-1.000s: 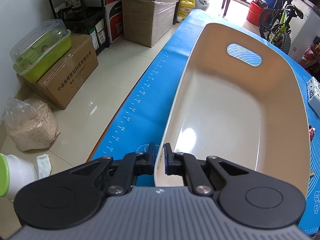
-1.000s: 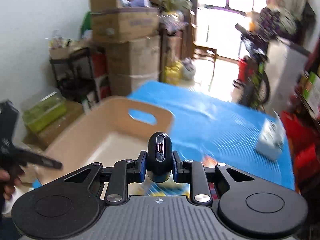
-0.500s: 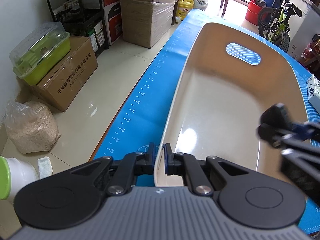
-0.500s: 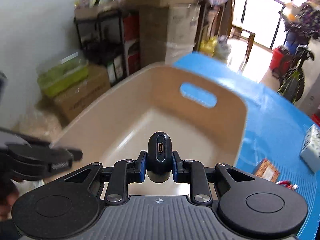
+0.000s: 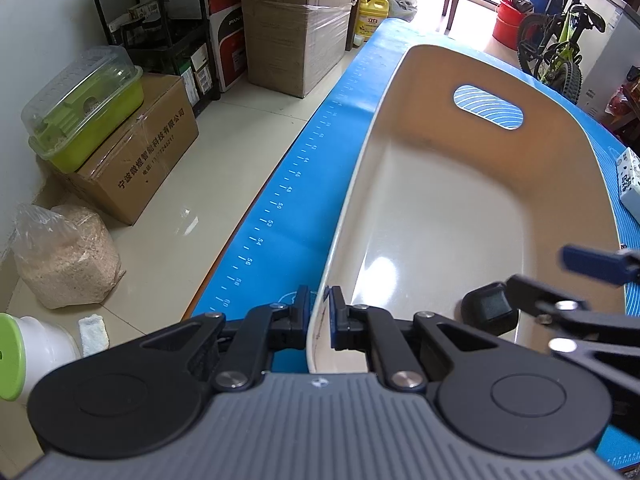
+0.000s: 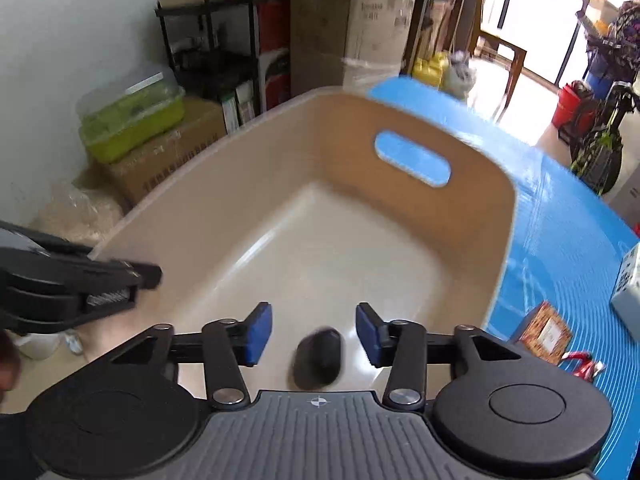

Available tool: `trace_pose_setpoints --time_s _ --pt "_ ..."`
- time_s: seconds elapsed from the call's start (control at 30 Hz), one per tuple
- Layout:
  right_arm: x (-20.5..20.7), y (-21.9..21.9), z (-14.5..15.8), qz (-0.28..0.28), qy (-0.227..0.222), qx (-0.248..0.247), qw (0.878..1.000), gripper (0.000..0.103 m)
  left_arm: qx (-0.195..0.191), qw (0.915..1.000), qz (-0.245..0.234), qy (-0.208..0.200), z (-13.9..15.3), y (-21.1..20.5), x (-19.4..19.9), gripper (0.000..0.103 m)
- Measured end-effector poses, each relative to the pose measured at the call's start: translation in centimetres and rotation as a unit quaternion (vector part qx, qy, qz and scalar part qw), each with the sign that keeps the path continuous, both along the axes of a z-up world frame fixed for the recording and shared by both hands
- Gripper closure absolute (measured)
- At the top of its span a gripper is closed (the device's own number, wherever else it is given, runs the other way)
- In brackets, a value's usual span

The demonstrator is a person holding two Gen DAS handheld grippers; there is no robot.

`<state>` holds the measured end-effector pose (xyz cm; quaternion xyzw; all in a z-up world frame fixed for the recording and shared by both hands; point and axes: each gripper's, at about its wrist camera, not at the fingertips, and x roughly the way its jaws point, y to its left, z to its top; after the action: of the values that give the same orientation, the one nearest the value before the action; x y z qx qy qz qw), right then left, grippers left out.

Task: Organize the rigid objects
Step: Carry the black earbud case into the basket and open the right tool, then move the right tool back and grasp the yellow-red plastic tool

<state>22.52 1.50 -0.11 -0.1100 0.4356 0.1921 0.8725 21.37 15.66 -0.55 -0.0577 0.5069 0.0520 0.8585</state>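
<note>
A beige plastic basket (image 5: 560, 136) with a handle slot sits on the blue mat (image 5: 312, 168). My left gripper (image 5: 318, 314) is shut on the basket's near rim. My right gripper (image 6: 314, 334) is open over the basket's near end (image 6: 280, 152); it also shows at the right in the left wrist view (image 5: 568, 276). A small black device (image 6: 317, 356) is below the open fingers, blurred, inside the basket; it shows in the left wrist view (image 5: 490, 308) by the near right wall.
On the mat right of the basket lie a white box (image 6: 628, 284), a brown packet (image 6: 546, 330) and a red wrapper (image 6: 582, 362). Cardboard boxes (image 5: 136, 152), a green container (image 5: 84, 108) and a shelf stand on the floor to the left.
My right gripper moved over the basket, opened and let go of the black device, which now is inside the basket. My left gripper has kept its hold on the rim.
</note>
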Motion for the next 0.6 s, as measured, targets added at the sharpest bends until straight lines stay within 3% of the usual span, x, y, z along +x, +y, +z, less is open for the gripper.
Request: trace_pose_setpoints --time_s 0.17,0.37,0.6 --pt "-1.5 -2.6 3.0 -0.012 -0.036 0.033 0.999 0.026 0.001 1.0 0.001 -0.001 0.0 -0.1 0.0 0.091" --pt "-2.6 -6.8 4.7 -0.047 -0.065 0.044 0.996 0.022 0.002 1.0 0.001 -0.001 0.0 -0.1 0.0 0.091" --pt "-3.0 -13.3 3.3 -0.108 -0.068 0.027 0.991 0.015 0.003 1.0 0.0 -0.001 0.0 -0.1 -0.1 0.091"
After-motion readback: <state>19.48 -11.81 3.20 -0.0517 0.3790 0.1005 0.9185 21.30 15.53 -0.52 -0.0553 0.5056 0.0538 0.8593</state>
